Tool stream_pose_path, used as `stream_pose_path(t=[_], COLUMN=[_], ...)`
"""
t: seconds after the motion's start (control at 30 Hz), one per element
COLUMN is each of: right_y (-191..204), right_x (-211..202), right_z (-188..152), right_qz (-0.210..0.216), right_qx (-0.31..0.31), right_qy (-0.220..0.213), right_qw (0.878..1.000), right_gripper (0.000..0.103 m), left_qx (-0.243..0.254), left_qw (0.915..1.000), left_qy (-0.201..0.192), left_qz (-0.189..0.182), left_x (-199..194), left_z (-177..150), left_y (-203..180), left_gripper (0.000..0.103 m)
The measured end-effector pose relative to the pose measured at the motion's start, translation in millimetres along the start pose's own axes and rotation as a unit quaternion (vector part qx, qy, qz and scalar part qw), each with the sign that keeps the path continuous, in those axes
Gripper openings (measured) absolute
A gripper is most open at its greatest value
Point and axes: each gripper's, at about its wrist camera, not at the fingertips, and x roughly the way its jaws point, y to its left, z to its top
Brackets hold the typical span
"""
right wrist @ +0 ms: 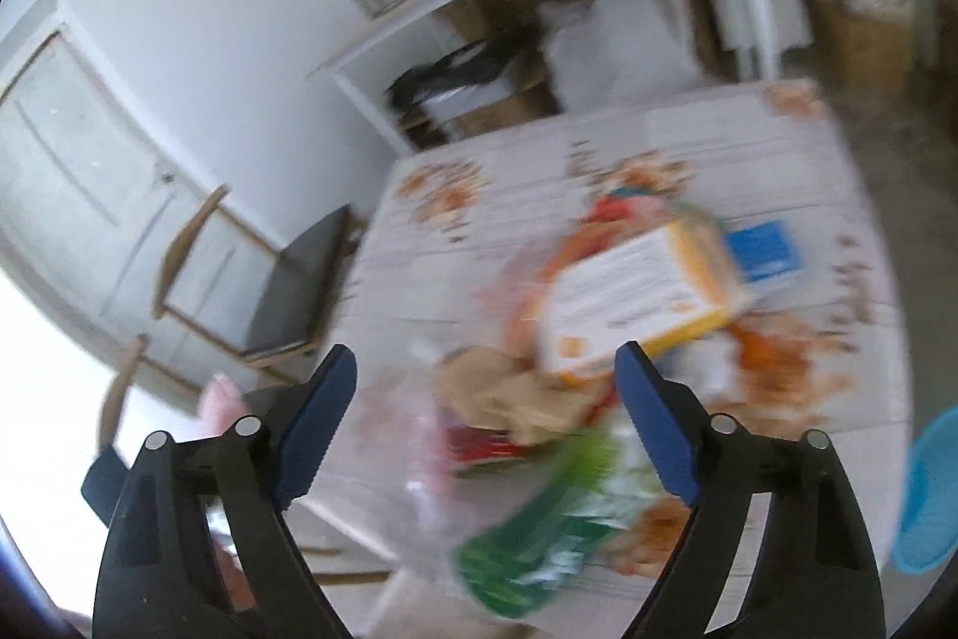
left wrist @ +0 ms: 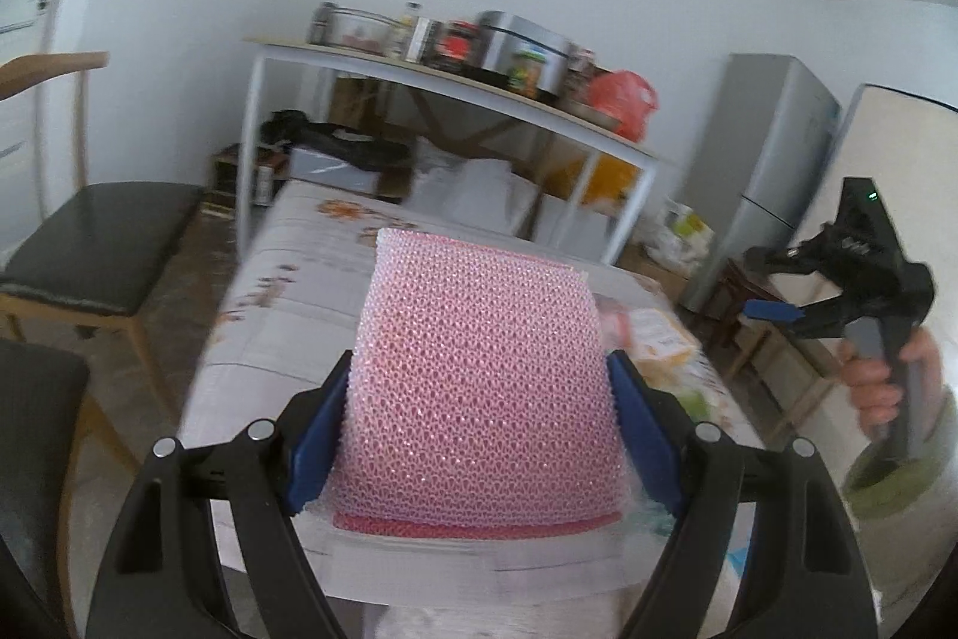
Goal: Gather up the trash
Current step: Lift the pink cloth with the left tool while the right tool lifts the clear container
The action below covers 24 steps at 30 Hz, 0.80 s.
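A pink mesh scrubbing pad (left wrist: 479, 315) is pinched by its two sides between the blue pads of my left gripper (left wrist: 479, 360), held up over the table with the floral cloth (left wrist: 311, 291). My right gripper (right wrist: 485, 363) is open with nothing between its fingers. It hovers above a blurred pile of trash on the table (right wrist: 599, 136): a white and yellow box (right wrist: 640, 303), a green wrapper (right wrist: 539, 537), crumpled brown paper (right wrist: 509, 393), clear plastic (right wrist: 419, 459) and a blue card (right wrist: 766, 250). In the left wrist view a hand (left wrist: 874, 387) holds that right gripper at the far right.
A blue basket (right wrist: 928, 495) stands off the table's right edge. Dark-seated wooden chairs (left wrist: 96, 244) stand to the left. Behind the table is a white shelf table (left wrist: 449, 76) loaded with jars and pots, with bags beneath it. A grey fridge (left wrist: 772, 160) is at the right.
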Motion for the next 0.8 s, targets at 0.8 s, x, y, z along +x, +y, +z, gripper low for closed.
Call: stream_pose_path(t=[0.8], right_y=[102], right_x=[184], right_z=[-1], right_qz=[-0.167], right_qx=[-0.169], right_qy=[0.17], right_qw=[0.957], right_gripper=[0.052], left_qx=[-0.062], left_qw=[0.9968], left_qy=[0.01], left_qz=[0.049], left_x=[-3], left_z=[-17], left_y=[62], left_gripper=[0.079])
